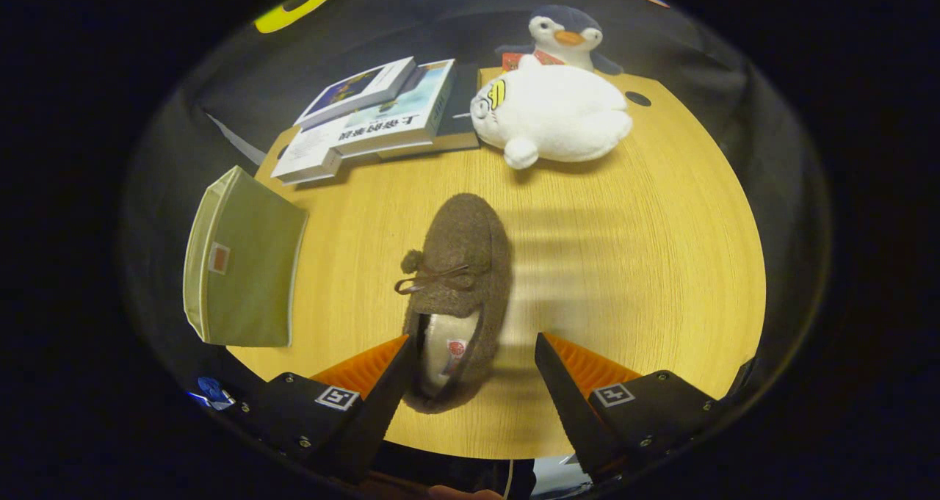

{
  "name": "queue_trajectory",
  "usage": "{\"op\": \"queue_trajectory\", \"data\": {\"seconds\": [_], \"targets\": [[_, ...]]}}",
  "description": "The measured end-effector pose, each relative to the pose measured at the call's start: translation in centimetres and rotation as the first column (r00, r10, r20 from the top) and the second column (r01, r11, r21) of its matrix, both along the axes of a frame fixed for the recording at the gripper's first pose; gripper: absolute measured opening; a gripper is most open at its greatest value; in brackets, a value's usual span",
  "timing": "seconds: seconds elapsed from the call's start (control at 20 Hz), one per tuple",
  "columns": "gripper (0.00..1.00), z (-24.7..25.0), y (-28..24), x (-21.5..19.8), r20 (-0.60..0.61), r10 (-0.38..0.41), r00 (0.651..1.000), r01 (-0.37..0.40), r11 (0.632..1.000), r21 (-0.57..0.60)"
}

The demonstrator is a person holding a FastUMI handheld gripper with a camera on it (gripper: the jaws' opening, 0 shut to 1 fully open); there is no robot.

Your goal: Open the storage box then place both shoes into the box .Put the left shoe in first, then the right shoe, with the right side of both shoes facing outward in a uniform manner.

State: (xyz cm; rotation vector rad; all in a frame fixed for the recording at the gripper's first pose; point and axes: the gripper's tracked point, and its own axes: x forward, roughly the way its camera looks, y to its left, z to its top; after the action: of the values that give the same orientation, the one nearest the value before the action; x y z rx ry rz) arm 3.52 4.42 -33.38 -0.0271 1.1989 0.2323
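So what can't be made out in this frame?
- Storage box, gripper view: flat green face showing; open or shut unclear.
- Penguin toy: its body is hidden behind the white plush.
- Brown shoe: heel rim hidden behind one finger of the open gripper.

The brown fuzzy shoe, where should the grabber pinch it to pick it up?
Probably at the heel end of the brown shoe, from above, pinching the collar wall beside its opening. That rim is thin and firm; the rounded toe is too wide. The open gripper already has its heel between the fingers, one finger touching its edge.
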Motion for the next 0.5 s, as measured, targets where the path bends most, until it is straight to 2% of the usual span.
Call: {"op": "queue_trajectory", "data": {"seconds": [0.2,0.25,0.35,0.4,0.45,0.5], "targets": [[0.99,-3.0,-0.2,1.4,-0.041,-0.009,0.999,0.007,0.999,-0.045],[0.83,-3.5,-0.2,2.1,-0.042,-0.006,0.999,0.003,0.998,-0.062],[0.78,-4.4,-1.1,3.7,-0.023,-0.006,1.000,0.003,0.991,-0.131],[0.77,-4.9,-0.5,3.7,-0.038,0.011,0.999,-0.015,0.994,-0.109],[0.49,-5.0,0.1,3.6,-0.054,0.019,0.998,-0.023,0.996,-0.082],[0.40,-5.0,0.4,3.5,-0.069,0.016,0.998,-0.022,0.997,-0.076]]}}
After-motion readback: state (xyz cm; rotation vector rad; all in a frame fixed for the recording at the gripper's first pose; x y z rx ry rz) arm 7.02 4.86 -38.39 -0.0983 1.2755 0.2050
